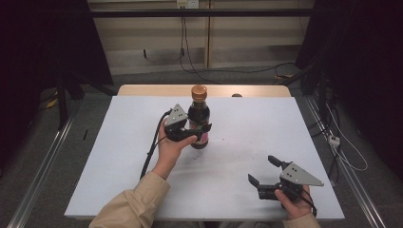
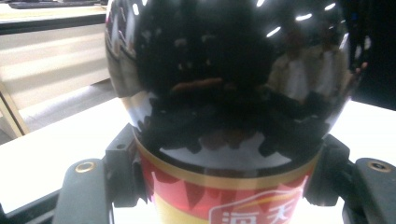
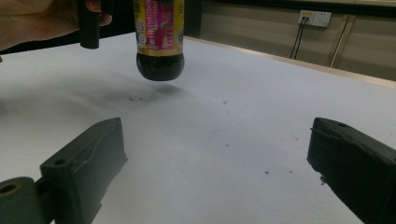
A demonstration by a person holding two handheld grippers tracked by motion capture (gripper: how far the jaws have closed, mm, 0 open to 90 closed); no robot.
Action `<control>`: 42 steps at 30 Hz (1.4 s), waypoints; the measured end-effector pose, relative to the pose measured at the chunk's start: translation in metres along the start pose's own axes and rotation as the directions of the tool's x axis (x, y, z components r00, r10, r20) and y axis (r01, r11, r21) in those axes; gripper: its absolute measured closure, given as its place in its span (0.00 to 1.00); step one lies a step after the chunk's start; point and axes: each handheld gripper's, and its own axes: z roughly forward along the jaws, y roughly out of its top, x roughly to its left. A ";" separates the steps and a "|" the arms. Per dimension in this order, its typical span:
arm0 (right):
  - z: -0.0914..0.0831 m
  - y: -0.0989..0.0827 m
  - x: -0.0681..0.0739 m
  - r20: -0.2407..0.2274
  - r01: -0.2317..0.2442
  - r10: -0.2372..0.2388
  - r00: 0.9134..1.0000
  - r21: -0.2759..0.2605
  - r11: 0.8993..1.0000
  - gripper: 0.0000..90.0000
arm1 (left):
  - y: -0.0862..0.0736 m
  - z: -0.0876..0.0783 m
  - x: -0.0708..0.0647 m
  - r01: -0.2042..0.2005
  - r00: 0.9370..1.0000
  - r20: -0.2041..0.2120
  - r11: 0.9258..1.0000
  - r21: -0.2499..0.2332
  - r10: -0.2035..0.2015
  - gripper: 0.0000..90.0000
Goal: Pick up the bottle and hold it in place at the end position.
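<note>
Left tongs clamped on the dark sauce bottle, which I have lifted off the counter.

My left jaws squeeze the bottle at its label band, one on each side, and the right gripper view shows its base hanging clear of the surface with a shadow below. My right tongs sit wide open and empty, well apart toward my near side. I judge the glossy bottle could slip, so I would keep the squeeze firm, the bottle upright, and move slowly.
</note>
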 end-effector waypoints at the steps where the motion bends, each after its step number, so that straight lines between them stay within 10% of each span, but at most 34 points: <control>1: 0.000 0.000 0.000 0.000 0.000 0.000 1.000 0.000 1.000 0.04 | 0.000 0.002 0.001 -0.007 1.000 -0.001 1.000 0.003 0.007 0.34; 42: 0.005 -0.004 -0.006 -0.011 -0.038 0.038 0.999 0.016 0.999 0.04 | -0.024 0.021 0.017 -0.003 0.999 0.047 1.000 0.003 0.003 0.33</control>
